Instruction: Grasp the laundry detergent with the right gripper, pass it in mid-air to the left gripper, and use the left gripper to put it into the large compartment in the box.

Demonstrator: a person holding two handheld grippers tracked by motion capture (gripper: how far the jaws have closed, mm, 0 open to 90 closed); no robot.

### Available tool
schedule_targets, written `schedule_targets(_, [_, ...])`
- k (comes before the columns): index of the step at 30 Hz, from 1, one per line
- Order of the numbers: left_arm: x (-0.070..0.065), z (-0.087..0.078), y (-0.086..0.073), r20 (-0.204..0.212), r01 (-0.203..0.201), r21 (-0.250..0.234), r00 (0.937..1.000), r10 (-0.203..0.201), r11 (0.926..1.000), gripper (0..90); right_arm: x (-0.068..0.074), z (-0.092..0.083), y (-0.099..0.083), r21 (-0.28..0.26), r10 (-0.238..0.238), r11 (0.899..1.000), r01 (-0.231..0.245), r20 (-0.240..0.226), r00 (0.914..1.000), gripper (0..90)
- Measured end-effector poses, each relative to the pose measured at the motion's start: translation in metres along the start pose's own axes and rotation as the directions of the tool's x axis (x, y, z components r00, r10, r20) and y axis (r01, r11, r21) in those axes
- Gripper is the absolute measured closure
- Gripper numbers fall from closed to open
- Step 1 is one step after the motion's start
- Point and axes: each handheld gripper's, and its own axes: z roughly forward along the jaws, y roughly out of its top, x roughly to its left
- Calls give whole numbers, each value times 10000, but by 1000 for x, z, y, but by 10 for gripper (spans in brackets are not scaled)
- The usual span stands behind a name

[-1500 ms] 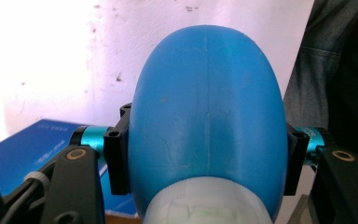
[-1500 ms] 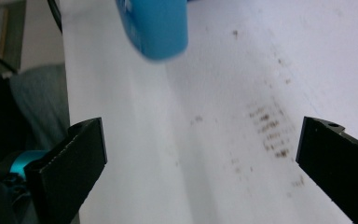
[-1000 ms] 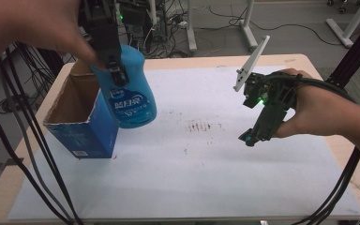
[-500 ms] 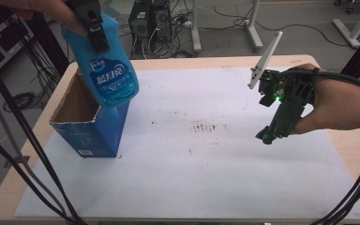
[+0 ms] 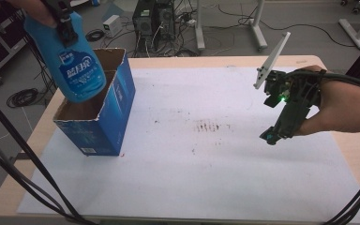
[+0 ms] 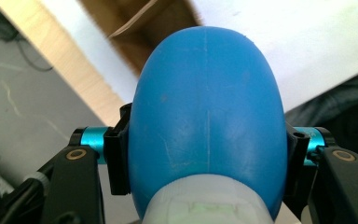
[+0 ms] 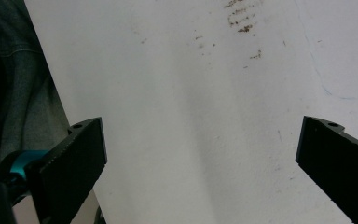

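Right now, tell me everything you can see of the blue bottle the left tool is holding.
The blue bottle looks like smooth, glossy plastic, with a rounded body and a label of white lettering on its front. In the left gripper view its cap end looks pale. It hangs tilted, bottom down, above the open top of the blue cardboard box at the table's left side; whether it touches the box I cannot tell. The left tool is clamped on its upper part, one pad on each side.
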Motion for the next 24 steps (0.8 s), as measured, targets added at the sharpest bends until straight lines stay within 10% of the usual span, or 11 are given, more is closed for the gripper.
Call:
schedule_targets(6, [13, 15, 0, -49, 219, 194, 9998, -218, 9996, 381, 0, 4, 1, 7, -22, 10000, 22, -64, 10000, 9])
schedule_targets(13, [20, 41, 4, 158, -595, 324, 9981, 590, 9977, 381, 0, 7, 0, 7, -13, 10000, 13, -93, 10000, 9])
schedule_targets(24, [14, 92, 14, 302, -2652, 301, 9640, 2643, 9637, 381, 0, 10, -1, 80, 29, 10000, -28, -96, 9999, 9])
